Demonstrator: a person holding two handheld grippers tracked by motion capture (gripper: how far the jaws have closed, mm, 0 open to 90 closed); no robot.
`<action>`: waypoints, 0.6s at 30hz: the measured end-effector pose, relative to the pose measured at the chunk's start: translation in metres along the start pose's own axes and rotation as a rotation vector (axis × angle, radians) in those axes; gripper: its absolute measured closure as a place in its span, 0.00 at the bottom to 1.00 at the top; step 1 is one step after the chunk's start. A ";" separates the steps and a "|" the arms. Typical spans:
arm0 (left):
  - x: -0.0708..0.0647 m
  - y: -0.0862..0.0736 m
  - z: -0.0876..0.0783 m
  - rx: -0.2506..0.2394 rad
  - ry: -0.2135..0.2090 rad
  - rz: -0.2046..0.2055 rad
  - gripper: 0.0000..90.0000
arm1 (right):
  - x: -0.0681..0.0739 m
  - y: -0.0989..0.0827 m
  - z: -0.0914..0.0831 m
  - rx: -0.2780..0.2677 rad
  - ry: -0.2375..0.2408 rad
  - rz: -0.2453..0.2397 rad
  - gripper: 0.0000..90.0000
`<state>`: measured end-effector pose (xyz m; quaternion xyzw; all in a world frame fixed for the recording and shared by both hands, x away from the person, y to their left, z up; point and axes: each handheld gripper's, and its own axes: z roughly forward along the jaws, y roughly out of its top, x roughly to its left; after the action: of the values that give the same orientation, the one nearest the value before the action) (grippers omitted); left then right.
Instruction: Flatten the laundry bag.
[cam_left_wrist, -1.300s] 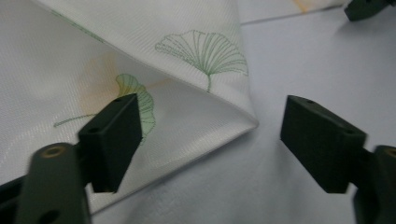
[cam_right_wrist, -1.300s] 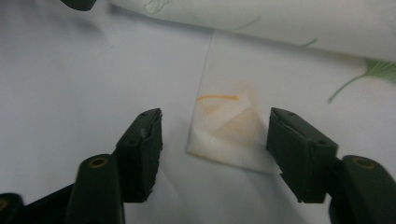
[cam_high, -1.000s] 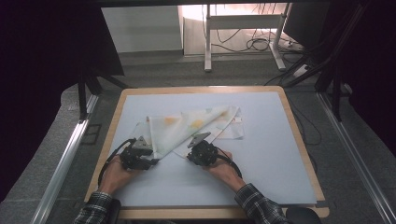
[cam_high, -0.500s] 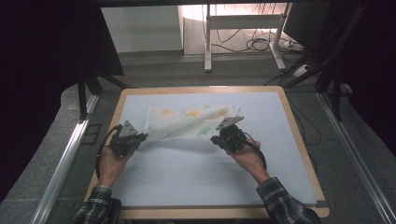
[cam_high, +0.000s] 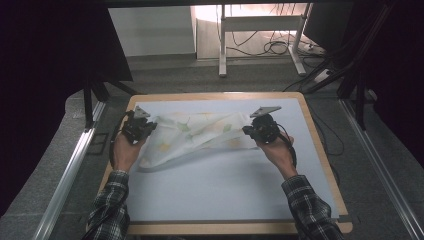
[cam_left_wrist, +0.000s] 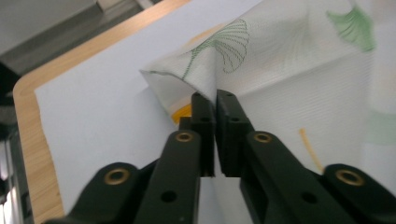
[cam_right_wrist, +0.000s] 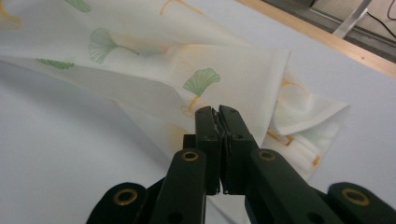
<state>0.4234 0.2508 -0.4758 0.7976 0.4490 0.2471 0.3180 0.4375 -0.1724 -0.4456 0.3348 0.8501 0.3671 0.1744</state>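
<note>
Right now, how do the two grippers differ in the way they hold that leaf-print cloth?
The left gripper pinches the cloth at its left end, near the table's left edge; the right gripper pinches the right end, nearer the middle of the table. In the left gripper view a folded corner sticks up beside the jaws; in the right gripper view the jaws bite a flatter fold. Both are shut on the cloth, which is stretched between them.

cloth (cam_high: 195, 135): on table (cam_high: 225, 200), far half | left hand-held gripper (cam_high: 147, 127): its left end | right hand-held gripper (cam_high: 248, 131): right end
</note>
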 end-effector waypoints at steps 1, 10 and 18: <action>0.000 0.002 0.000 -0.005 -0.010 -0.011 0.70 | -0.006 0.004 0.002 -0.005 -0.005 0.014 0.97; -0.019 0.000 -0.036 -0.139 -0.131 -0.067 0.36 | -0.019 0.017 0.013 0.004 -0.013 0.053 0.97; -0.037 -0.016 -0.063 -0.189 -0.290 -0.029 0.27 | -0.025 0.020 0.019 0.006 -0.011 0.085 0.97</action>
<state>0.3538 0.2425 -0.4492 0.7849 0.3847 0.1661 0.4565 0.4744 -0.1707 -0.4424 0.3730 0.8353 0.3698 0.1622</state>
